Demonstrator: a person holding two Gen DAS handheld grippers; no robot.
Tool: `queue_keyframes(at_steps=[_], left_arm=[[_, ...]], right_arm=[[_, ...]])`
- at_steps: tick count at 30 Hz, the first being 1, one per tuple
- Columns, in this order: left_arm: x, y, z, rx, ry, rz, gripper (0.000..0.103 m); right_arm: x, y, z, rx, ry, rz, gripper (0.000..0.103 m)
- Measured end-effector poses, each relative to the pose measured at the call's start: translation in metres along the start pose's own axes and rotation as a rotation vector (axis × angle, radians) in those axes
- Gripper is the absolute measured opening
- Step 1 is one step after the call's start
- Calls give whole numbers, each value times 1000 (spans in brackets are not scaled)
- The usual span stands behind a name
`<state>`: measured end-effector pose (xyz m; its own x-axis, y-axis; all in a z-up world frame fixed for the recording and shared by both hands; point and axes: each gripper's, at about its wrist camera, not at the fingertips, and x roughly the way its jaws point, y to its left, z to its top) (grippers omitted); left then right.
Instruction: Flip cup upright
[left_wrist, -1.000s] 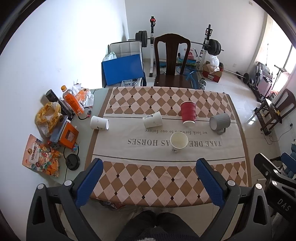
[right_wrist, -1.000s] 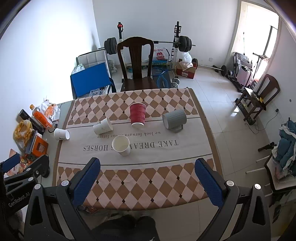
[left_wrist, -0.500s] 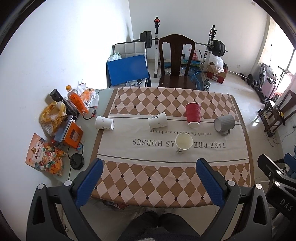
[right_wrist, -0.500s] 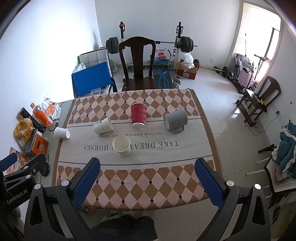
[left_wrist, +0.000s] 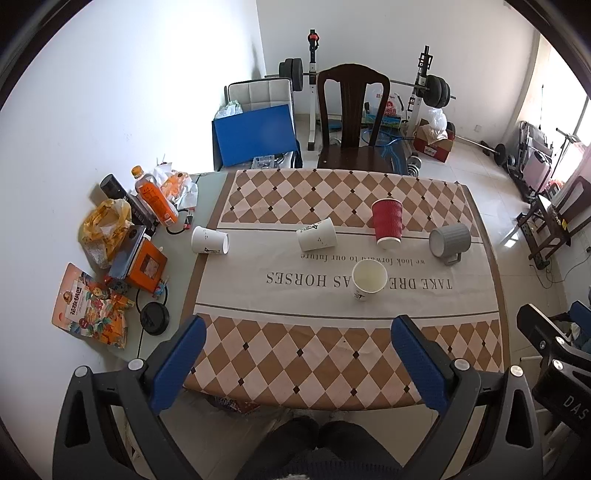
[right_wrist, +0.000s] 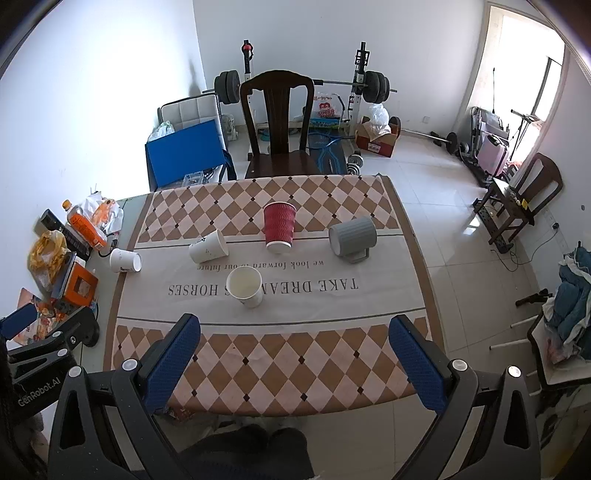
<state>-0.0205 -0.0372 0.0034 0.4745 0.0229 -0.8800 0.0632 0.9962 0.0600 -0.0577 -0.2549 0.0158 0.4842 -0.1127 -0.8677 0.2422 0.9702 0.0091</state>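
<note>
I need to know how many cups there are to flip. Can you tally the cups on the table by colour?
White paper cups: 3
Red paper cup: 1
Grey mug: 1
Total: 5

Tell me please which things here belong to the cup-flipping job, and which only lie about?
Job: red cup, upside down; grey mug and two white cups on their sides; upright white cup.

Lying about: orange bottle, snack bag, yellow bag.
</note>
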Motion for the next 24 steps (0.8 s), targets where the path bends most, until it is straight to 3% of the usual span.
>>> queue_keyframes(at_steps=[24], left_arm=[[0, 3, -11, 5, 4, -4, 102]], right_arm=[[1, 5, -7, -16, 14, 9, 103]])
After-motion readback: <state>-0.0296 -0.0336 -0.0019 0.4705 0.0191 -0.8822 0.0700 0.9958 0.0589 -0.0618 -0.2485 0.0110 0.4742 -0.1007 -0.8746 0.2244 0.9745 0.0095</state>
